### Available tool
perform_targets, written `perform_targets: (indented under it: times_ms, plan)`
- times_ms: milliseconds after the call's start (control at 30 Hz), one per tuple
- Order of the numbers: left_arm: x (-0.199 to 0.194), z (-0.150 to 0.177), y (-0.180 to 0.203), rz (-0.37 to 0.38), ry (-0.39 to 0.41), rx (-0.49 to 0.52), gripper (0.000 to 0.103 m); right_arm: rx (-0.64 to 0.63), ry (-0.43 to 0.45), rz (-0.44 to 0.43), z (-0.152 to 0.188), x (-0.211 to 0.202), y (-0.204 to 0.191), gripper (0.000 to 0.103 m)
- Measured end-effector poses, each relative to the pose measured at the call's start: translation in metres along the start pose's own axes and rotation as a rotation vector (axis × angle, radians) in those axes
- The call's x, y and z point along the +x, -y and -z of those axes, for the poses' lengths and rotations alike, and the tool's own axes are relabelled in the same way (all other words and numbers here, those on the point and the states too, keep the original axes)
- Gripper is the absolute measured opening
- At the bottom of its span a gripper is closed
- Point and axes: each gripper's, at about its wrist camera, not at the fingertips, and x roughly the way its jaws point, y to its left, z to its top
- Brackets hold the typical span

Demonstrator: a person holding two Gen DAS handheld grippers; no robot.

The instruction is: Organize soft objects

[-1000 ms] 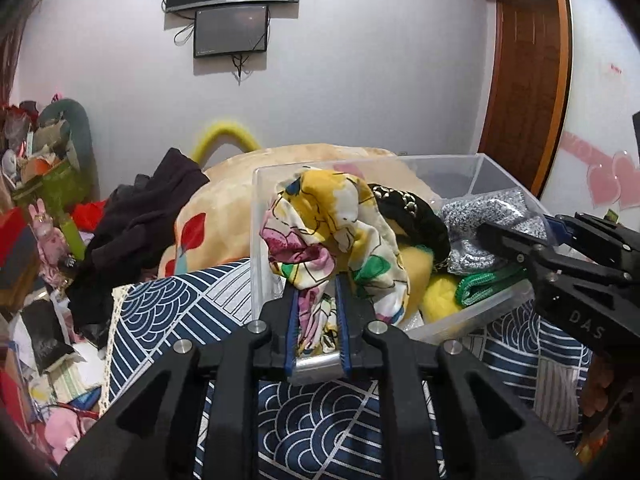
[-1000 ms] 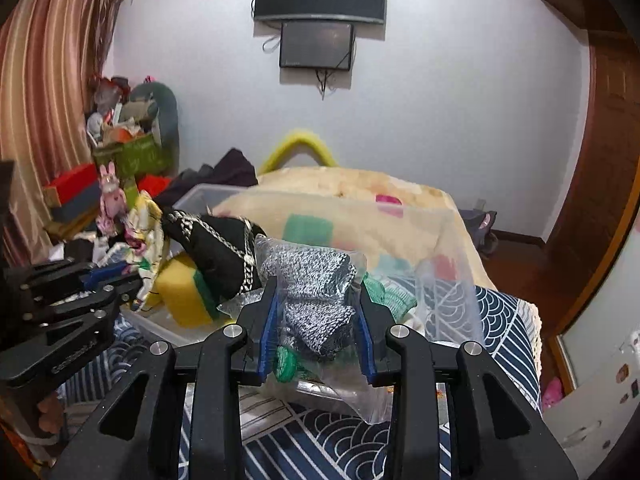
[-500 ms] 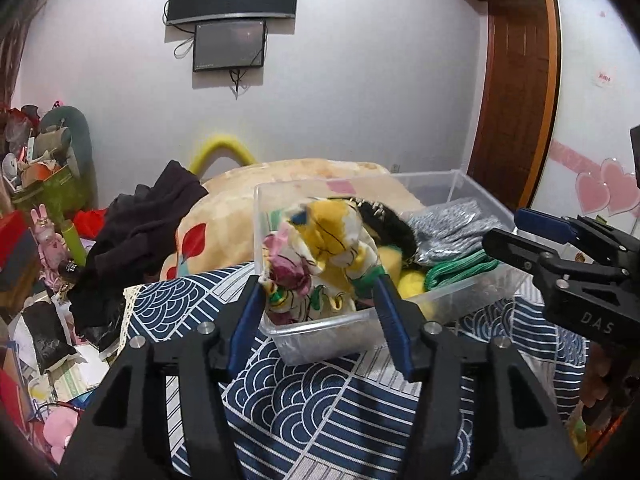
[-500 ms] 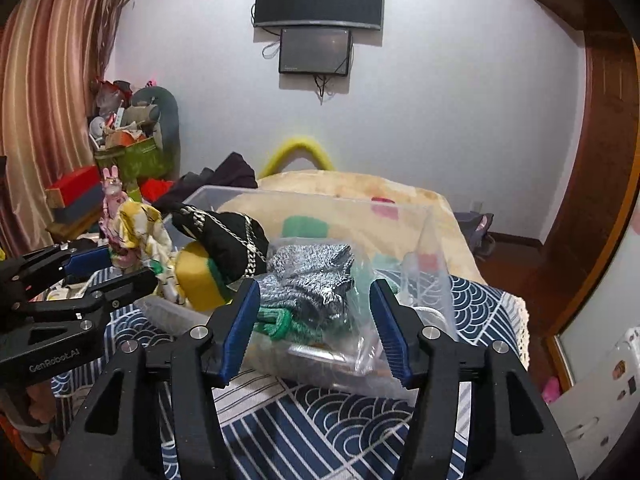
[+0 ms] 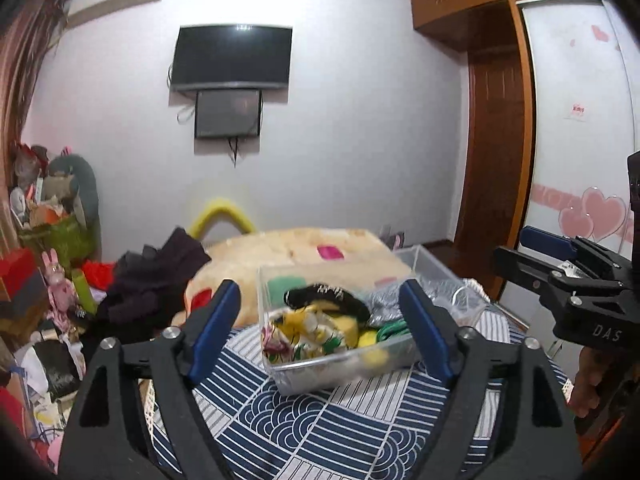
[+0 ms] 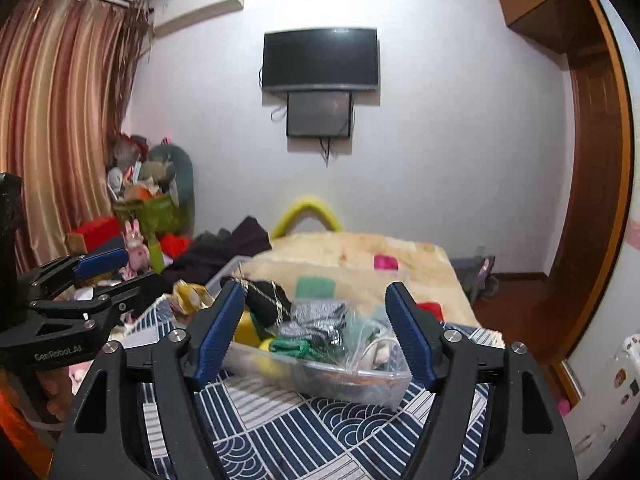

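A clear plastic bin point(image 5: 340, 368) sits on the blue wave-patterned cloth point(image 5: 320, 420). It holds a yellow floral cloth point(image 5: 304, 330), a black chain-trimmed item point(image 5: 328, 298), a grey knit piece point(image 5: 386, 306), a green cord point(image 5: 390, 330) and a yellow sponge. My left gripper point(image 5: 320, 332) is open and empty, pulled back above the bin. My right gripper point(image 6: 316, 332) is open and empty, also back from the bin point(image 6: 332, 380). The grey knit piece point(image 6: 320, 320) and green cord point(image 6: 292, 346) lie inside it.
A beige patterned quilt point(image 5: 304, 252) and dark clothes point(image 5: 156, 280) lie behind the bin. Cluttered toys and boxes point(image 5: 44, 264) fill the left side. A wooden door point(image 5: 496, 184) and wardrobe are at right. Each gripper shows in the other's view point(image 5: 568, 280) point(image 6: 76, 300).
Both grippers opened, the left letting go of the floral cloth and the right of the grey knit piece, which now lie in the bin. Both then drew back and upward.
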Motion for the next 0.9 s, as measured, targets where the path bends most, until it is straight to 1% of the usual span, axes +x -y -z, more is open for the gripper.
perform_targets:
  times_ms: [33,100,133,167,300,433,900]
  plan:
    - [-0.003,-0.001,0.001,0.001,0.008,0.000,0.090,0.001,0.011,-0.002,-0.001,-0.003,-0.001,0.077]
    - [-0.012,-0.004,0.003,0.007,0.029,-0.006,0.095,0.003,0.035,-0.004,-0.003,-0.009,-0.003,0.082]
    - [-0.016,-0.004,0.003,0.010,0.036,-0.009,0.099,0.001,0.045,-0.002,-0.004,-0.011,-0.004,0.083]
    - [-0.020,-0.005,0.003,0.011,0.046,-0.012,0.101,0.000,0.053,-0.001,-0.004,-0.014,-0.006,0.084]
    - [-0.028,-0.006,0.005,0.010,0.065,-0.014,0.102,-0.002,0.076,-0.002,-0.003,-0.019,-0.012,0.092]
    - [-0.031,-0.004,0.007,0.008,0.068,-0.019,0.103,0.004,0.098,0.005,0.002,-0.025,-0.014,0.101]
    - [-0.032,-0.001,0.004,0.002,0.069,-0.029,0.103,0.029,0.106,0.019,0.010,-0.030,-0.010,0.102]
